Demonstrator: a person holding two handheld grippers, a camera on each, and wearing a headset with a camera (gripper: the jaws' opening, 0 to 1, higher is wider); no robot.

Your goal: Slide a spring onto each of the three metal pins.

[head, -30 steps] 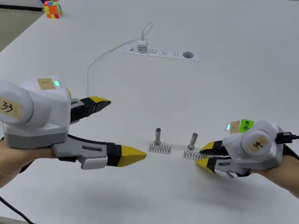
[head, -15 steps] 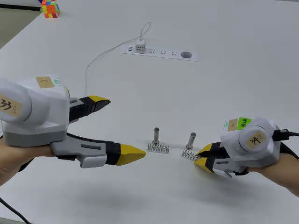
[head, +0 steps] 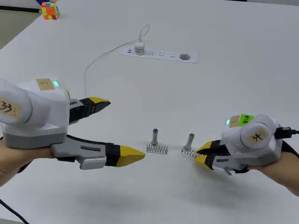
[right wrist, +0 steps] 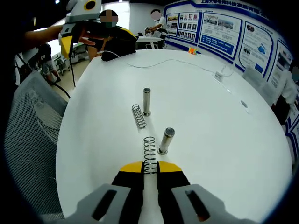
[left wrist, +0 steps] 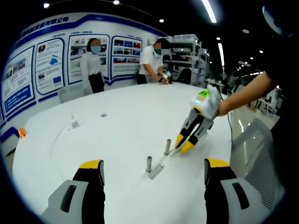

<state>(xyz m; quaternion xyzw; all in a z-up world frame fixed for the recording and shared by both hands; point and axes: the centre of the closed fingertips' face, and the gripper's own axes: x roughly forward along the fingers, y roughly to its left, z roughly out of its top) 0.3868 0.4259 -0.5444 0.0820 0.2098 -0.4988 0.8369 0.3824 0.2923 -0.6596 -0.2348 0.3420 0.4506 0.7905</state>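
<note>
Two short metal pins stand upright on the white table, one on the left [head: 154, 136] and one on the right [head: 190, 140]. A spring [head: 157, 149] lies flat in front of the left pin. My right gripper [head: 202, 155] is shut on the end of a second spring [head: 188, 151], which lies beside the right pin. In the right gripper view this held spring [right wrist: 149, 153] runs out from between the jaws, next to the nearer pin [right wrist: 165, 140]. My left gripper [head: 117, 128] hovers open to the left of the pins, holding nothing.
A white power strip [head: 159, 53] with a plugged charger and a cable lies at the far side of the table. A coloured cube [head: 49, 9] sits at the far left corner. A mesh chair [right wrist: 32, 121] stands by the table edge. People stand beyond the table [left wrist: 96, 65].
The right gripper's jaws have narrowed on the spring's end and the gripper has rolled a little. The left gripper stays where it was.
</note>
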